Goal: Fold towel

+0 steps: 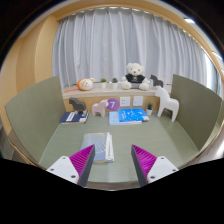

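A pale blue-grey towel (97,146) lies folded flat on the olive-green table (150,140), just ahead of my left finger and partly behind it. A white strip runs along its right side. My gripper (112,158) hangs above the near part of the table with its two magenta pads wide apart and nothing between them. The towel's near edge is hidden by the left finger (83,160).
A dark blue book (73,117) and a bright blue book (129,116) lie further back. A white toy horse (166,102) stands at the right. A shelf at the back holds a teddy bear (134,74), small figures and a purple card (113,103). Green side panels flank the table.
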A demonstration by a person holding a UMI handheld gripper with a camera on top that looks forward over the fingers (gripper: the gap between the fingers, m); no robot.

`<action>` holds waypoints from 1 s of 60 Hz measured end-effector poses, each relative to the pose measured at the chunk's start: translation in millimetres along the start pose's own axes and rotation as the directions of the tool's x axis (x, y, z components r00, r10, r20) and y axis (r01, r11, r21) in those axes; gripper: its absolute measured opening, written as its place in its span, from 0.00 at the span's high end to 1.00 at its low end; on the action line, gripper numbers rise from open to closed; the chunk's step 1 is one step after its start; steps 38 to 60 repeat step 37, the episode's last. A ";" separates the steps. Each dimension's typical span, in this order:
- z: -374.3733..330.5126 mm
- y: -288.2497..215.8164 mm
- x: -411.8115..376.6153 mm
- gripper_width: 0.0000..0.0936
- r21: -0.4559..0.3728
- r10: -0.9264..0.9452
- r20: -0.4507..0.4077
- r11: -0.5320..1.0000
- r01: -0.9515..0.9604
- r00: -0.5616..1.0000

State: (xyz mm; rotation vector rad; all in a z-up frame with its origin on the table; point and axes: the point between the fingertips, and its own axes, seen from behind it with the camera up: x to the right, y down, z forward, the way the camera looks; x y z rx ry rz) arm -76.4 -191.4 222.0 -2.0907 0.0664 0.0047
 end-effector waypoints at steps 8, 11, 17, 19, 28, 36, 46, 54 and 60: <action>-32.9 6.3 12.9 0.23 0.011 0.003 -0.045 1.000 -0.002 0.999; -42.1 7.8 13.9 0.23 0.016 0.002 -0.051 1.000 -0.001 0.999; -55.7 10.8 17.6 0.23 0.022 0.007 -0.064 1.000 -0.006 0.998; -60.5 11.0 18.4 0.23 0.022 0.007 -0.067 1.000 -0.005 0.998; -71.5 11.4 20.0 0.23 0.027 -0.005 -0.080 1.000 0.007 0.997; -78.3 12.4 16.8 0.23 0.032 0.002 -0.076 0.999 0.001 0.997; -78.7 12.6 16.8 0.23 0.033 0.001 -0.076 0.999 0.001 0.997; -78.7 12.6 16.8 0.23 0.033 0.001 -0.076 0.999 0.001 0.997; -78.7 12.6 16.8 0.23 0.033 0.001 -0.076 0.999 0.001 0.997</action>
